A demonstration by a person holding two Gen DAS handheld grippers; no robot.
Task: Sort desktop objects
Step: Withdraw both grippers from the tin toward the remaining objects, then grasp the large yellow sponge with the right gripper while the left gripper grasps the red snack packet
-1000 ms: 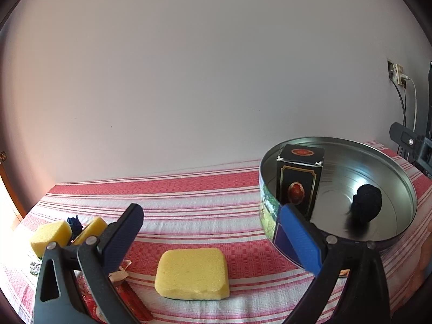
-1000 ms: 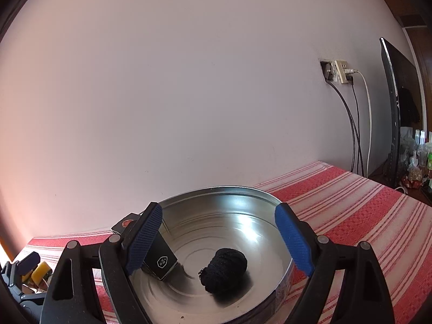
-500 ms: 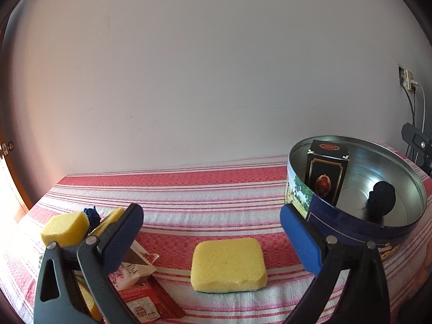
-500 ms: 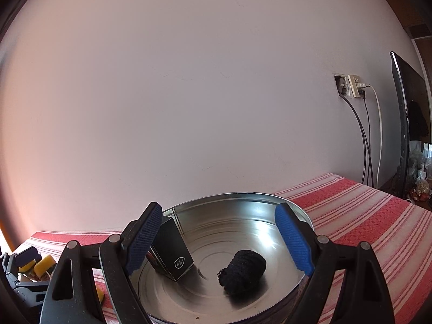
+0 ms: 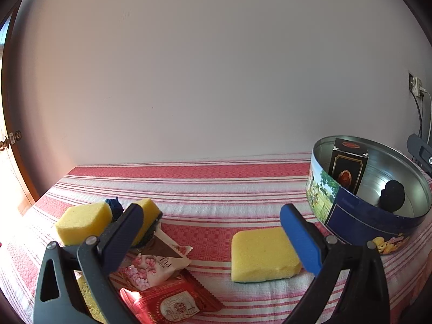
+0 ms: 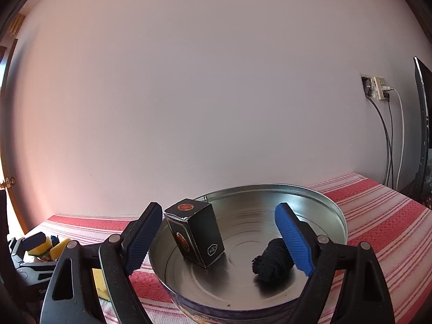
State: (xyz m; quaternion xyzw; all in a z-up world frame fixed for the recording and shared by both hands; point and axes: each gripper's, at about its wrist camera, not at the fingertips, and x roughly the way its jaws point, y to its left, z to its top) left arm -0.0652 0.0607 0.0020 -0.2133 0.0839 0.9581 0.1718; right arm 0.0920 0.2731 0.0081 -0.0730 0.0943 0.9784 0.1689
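A round blue tin (image 5: 359, 221) stands at the right; it also shows in the right wrist view (image 6: 334, 216). Inside it are a black box (image 6: 197, 237) and a black fabric ball (image 6: 272, 263). My left gripper (image 5: 210, 221) is open and empty above the table. A flat yellow sponge (image 5: 262, 253) lies just under its right finger. Two yellow sponge pieces (image 5: 83, 221) and snack packets (image 5: 156, 264) lie by its left finger. My right gripper (image 6: 218, 229) is open and empty above the tin's near rim.
A red and white striped cloth (image 5: 216, 178) covers the table, which ends at a plain wall. A wall socket with cables (image 6: 378, 89) and a dark screen edge (image 6: 422, 135) are at the right. The left gripper shows at the far left of the right wrist view (image 6: 32, 245).
My left gripper has swung left and back from the tin, which has slid to the right of its view; sponges and packets have come into view. The right gripper has turned slightly left over the tin.
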